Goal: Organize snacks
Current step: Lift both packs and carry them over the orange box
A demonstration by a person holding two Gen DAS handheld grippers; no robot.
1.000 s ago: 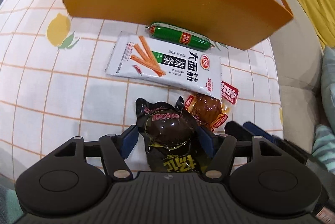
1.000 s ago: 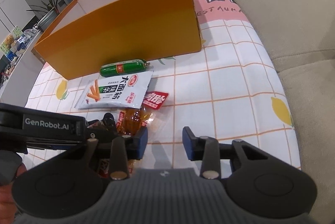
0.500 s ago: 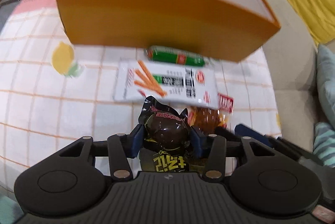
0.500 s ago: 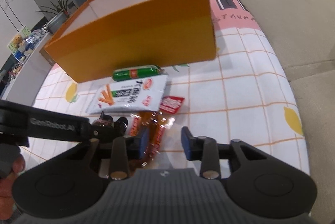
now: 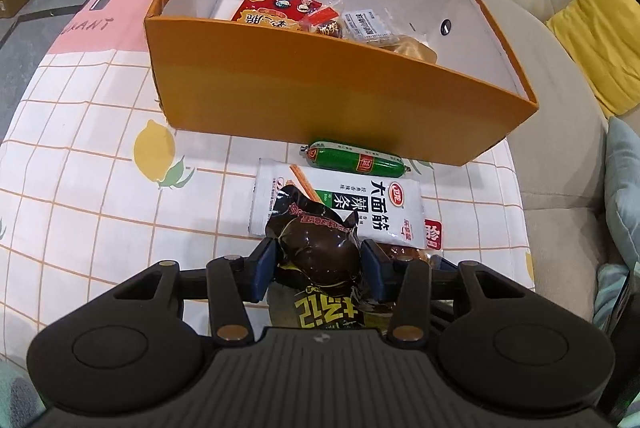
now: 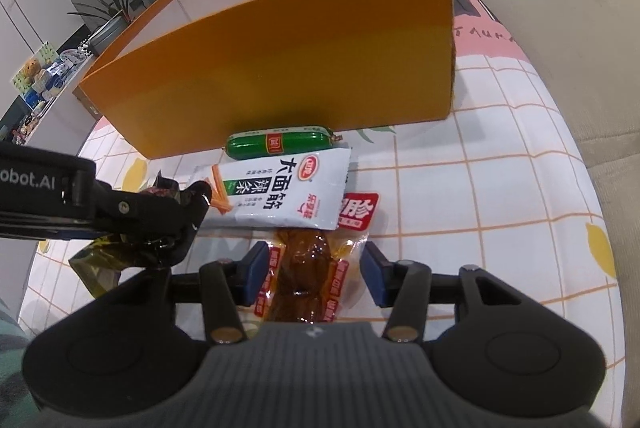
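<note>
Left claw (image 5: 318, 270) is pinching the dark snack bag (image 5: 316, 248), so next it goes over into the orange box (image 5: 320, 95). Right claw (image 6: 312, 274) has just been opening and sits spread around the clear brown packet (image 6: 306, 280), not squeezing it.

Both views are evenly and brightly lit by soft indoor light, apparently from above. The orange box (image 5: 320, 95) throws only a faint shadow on the counter (image 5: 80, 167) at its base, ahead of the claws. Small glare spots shine on the glossy dark snack packet (image 5: 320, 248) between the left claw's pads and on the clear sauce-brown packet (image 6: 304, 268) between the right claw's. Fisheye bending curves the grid lines and box edges strongly toward the rims. Focus is sharp, with no motion blur.
</note>
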